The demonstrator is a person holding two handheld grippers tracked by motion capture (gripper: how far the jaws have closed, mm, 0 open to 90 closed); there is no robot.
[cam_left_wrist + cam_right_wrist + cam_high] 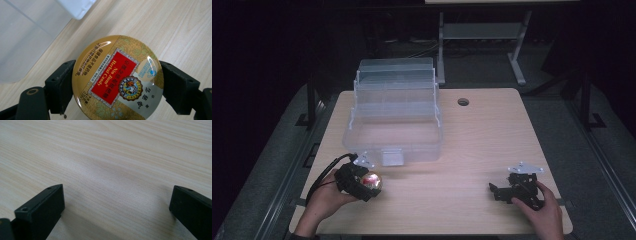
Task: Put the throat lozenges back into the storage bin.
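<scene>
Left gripper (117, 82) clamps the tin (117, 77) across its rim, one jaw on each side, lid facing the camera. In the high view the left gripper (362, 182) and tin (372, 183) sit just in front of the box (392, 117), off its near-left corner, low over the table (472, 140). Can't tell whether the tin rests on the wood or hangs just clear of it.

Likely step: carry the tin into the box. To do it well:
- keep the squeeze even; a round, glossy rim can squirt out sideways
- lift straight before going forward, to clear the near wall of the box and its front latch (392, 156)
- keep the tin level, set down in the bottom tub, release only once it's seated

Right gripper (502, 192) is well to the right of the box, jaws spread wide, nothing between them. Keep it parked.

View differences:
- left gripper view: shows grip contact and label print ("Nin Jiom Herbal Candy"), plus a corner of the latch (77, 7); the high view gives only a gold-red blob
- high view: shows the box open with tiered trays folded back, and the route in
- right gripper view: bare wood grain between its jaws, confirming nothing held
</scene>
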